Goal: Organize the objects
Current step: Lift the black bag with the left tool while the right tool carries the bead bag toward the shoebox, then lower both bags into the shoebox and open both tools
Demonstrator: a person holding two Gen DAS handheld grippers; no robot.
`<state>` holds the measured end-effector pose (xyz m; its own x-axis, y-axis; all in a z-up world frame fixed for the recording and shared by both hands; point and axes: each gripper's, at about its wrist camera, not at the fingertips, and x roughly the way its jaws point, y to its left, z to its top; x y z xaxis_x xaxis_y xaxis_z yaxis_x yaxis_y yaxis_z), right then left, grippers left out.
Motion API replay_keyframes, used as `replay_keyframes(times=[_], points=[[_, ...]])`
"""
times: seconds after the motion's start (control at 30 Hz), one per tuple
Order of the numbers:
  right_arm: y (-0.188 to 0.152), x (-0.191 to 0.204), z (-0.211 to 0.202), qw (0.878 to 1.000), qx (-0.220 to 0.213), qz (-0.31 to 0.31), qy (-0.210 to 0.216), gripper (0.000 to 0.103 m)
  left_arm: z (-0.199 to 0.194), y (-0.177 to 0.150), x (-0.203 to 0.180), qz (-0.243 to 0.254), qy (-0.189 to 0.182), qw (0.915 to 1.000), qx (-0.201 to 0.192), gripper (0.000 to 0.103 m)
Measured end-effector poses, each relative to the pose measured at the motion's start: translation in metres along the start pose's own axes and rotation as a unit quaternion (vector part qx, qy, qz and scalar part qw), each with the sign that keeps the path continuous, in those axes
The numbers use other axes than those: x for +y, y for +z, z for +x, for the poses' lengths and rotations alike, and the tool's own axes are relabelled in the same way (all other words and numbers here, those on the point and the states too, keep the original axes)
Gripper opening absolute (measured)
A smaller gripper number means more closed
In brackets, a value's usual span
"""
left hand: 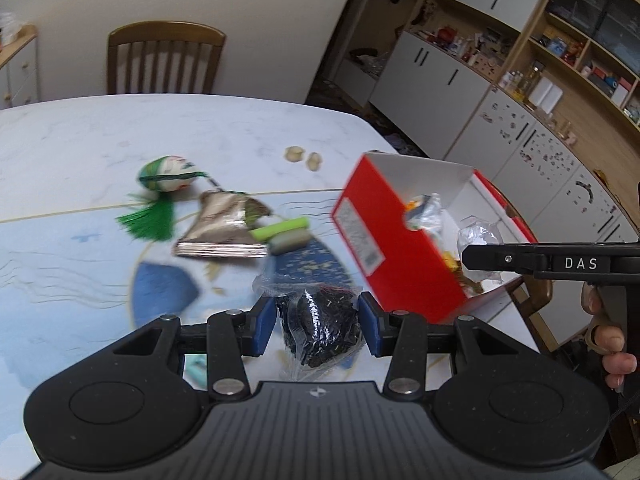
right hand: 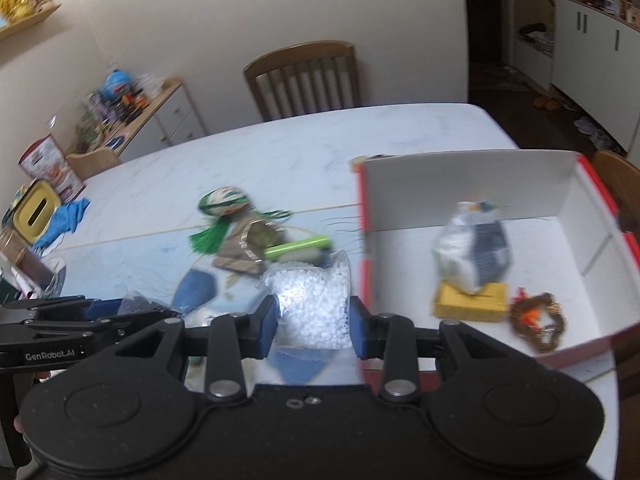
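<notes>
My left gripper (left hand: 318, 326) is shut on a clear bag of black beads (left hand: 320, 328), held above the table just left of the red box (left hand: 384, 240). My right gripper (right hand: 314, 322) is shut on a clear bag of white beads (right hand: 312, 304), beside the box's left wall (right hand: 366, 280). Inside the box sit a plastic-wrapped bundle (right hand: 474, 248), a yellow block (right hand: 472, 306) and a brown bead string (right hand: 540, 320). On the table lie a green tassel ornament (left hand: 166, 180), a metallic bell-shaped piece (left hand: 224, 228) and a green tube (left hand: 280, 228).
Two small nuts (left hand: 302, 156) lie at the table's far side. A wooden chair (left hand: 164, 56) stands behind the table. A tin with a slot (right hand: 34, 210) and a blue cloth (right hand: 64, 218) sit at the table's left end. Cabinets (left hand: 500, 112) line the right.
</notes>
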<state>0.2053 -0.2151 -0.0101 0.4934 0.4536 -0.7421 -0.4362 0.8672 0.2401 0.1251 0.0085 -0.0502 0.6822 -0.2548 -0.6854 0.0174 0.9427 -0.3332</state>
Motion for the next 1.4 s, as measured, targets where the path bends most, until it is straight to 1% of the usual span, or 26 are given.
replay_keyframes(times=[0.2,0.43,0.57,0.77,1.0,1.23,1.4], points=[[0.001,-0.040,-0.017,1.000,-0.014,0.013,-0.015,0.036,0.019,0.009,-0.036,0.012,-0.006,0.9999,0.006,0.044],[0.007,-0.096,-0.034,0.999,-0.028,0.025,-0.033,0.036,0.044,0.021,-0.079,0.028,-0.013,0.9995,0.009,0.044],[0.012,-0.124,-0.035,0.998,-0.027,0.034,-0.036,0.036,0.061,0.028,-0.105,0.040,-0.018,0.9989,0.013,0.044],[0.023,-0.154,-0.029,0.999,-0.022,0.024,-0.033,0.036,0.089,0.037,-0.142,0.065,-0.023,0.9974,0.023,0.044],[0.038,-0.179,-0.012,0.999,-0.014,0.010,-0.035,0.036,0.131,0.044,-0.167,0.067,-0.019,0.9959,0.057,0.044],[0.046,-0.198,0.013,0.999,0.009,-0.009,-0.037,0.036,0.168,0.053,-0.175,0.049,-0.005,0.9945,0.093,0.044],[0.048,-0.204,0.035,0.999,0.032,-0.020,-0.033,0.036,0.195,0.053,-0.178,0.038,0.007,0.9909,0.129,0.044]])
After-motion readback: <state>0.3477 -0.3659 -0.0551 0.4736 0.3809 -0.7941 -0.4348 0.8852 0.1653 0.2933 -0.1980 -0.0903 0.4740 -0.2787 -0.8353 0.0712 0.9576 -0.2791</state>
